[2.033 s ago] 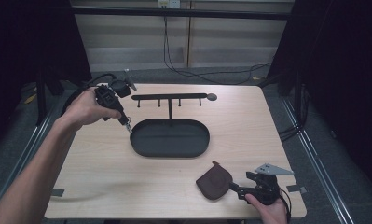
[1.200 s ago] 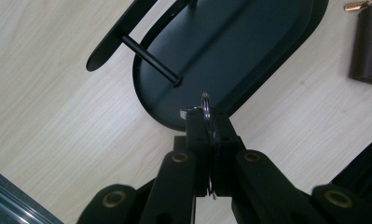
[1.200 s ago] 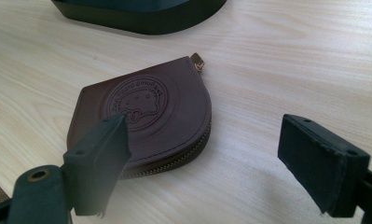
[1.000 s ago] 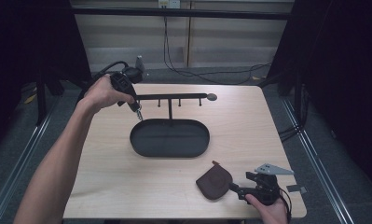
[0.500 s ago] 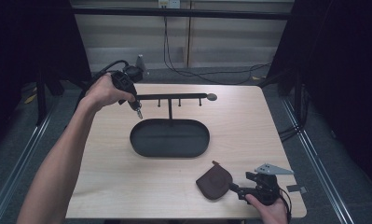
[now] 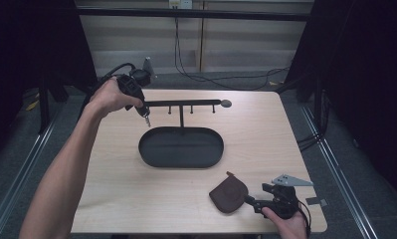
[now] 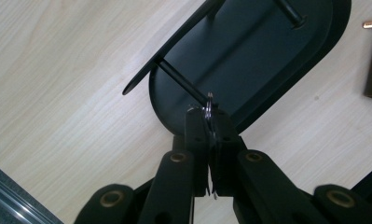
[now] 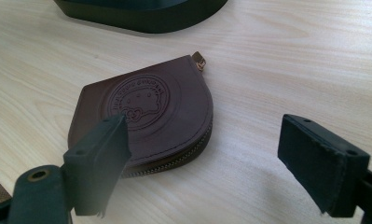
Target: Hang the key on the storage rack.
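A black stand has a horizontal bar [image 6: 186,103] with short pegs over an oval tray [image 6: 181,147]. At the bar's left end, my left gripper [image 6: 146,118] is shut on a thin metal key ring [image 7: 208,105]. In the left gripper view the ring sticks up from between the closed jaws of the left gripper [image 7: 208,116], close to a peg under the bar [image 7: 174,42]. A brown leather zip pouch [image 6: 229,194] lies flat near the front edge. My right gripper [image 6: 249,200] rests open just right of it. In the right gripper view the pouch [image 8: 146,116] sits ahead of the left jaw of the right gripper [image 8: 221,158].
The light wooden table [image 6: 265,134] ends close behind the right hand. The tray's dark wall [image 8: 141,16] stands just beyond the pouch. Cables trail on the floor behind the table. Bare wood lies left and right of the tray.
Two seconds ago my left gripper hung over the tray's left rim; it has gone back and up to the bar's left end and held there. The right gripper and pouch are unmoved.
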`<state>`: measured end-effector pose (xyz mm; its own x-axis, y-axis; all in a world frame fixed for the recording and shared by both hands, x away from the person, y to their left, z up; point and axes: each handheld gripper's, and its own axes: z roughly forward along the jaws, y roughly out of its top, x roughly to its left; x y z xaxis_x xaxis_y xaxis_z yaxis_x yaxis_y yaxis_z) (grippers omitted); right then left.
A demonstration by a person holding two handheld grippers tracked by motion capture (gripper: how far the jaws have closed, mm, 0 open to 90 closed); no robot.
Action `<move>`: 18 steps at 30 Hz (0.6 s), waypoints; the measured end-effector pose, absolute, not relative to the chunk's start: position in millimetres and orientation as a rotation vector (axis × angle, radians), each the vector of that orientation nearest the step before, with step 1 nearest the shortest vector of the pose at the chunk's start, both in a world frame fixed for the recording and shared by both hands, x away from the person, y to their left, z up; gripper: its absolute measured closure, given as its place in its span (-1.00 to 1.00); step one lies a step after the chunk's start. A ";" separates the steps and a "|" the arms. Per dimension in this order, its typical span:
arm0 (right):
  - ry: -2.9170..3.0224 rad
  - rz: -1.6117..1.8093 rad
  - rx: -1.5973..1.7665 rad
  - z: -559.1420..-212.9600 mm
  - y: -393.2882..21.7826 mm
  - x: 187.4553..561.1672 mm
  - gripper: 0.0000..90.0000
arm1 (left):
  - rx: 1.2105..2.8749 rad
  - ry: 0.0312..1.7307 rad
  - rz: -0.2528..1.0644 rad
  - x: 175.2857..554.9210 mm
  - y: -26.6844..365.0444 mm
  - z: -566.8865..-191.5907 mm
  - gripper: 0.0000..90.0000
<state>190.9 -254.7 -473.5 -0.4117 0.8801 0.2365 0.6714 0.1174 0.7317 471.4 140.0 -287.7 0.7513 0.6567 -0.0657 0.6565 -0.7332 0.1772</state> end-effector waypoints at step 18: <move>2.141 1.172 1.533 -473.6 -254.2 191.0 -0.64 | 2.725 1.094 0.017 469.9 152.3 -295.2 0.87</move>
